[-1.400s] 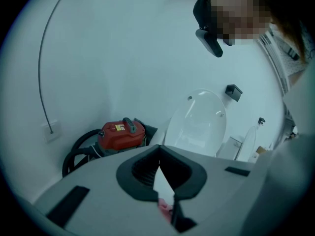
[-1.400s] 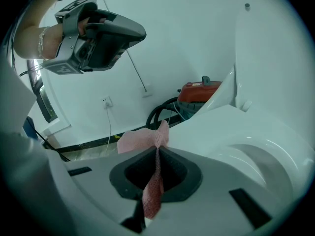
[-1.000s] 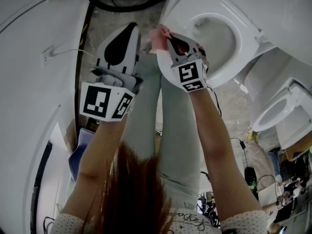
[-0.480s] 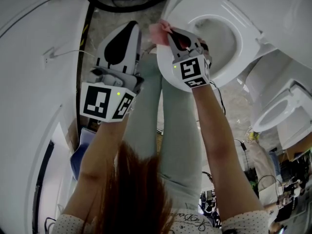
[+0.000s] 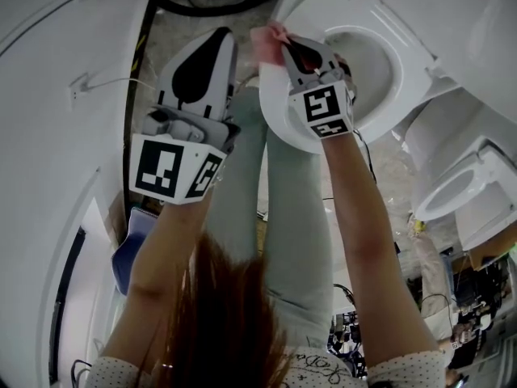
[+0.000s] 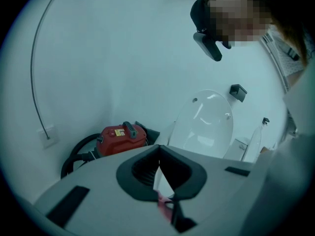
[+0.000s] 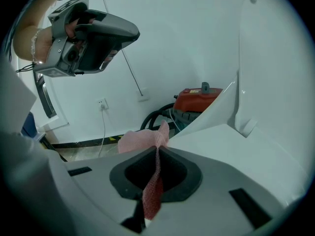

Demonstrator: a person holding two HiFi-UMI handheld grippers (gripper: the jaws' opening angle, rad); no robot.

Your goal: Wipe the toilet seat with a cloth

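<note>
Jaws of the right gripper (image 7: 157, 149) pinch pink cloth (image 7: 140, 140) by toilet seat (image 5: 404, 48).

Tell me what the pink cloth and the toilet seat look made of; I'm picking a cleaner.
The cloth looks like pink woven or knitted fabric, matte; a fine mesh texture shows where the right gripper pinches it. The toilet seat is white, hard and smoothly glossy: plastic or ceramic, the look leaves that open.

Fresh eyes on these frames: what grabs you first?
The pink cloth pinched in the shut right gripper, at the front rim of the white toilet seat. Next, the left gripper, shut and empty, held beside it. A red vacuum sits by the wall.
</note>
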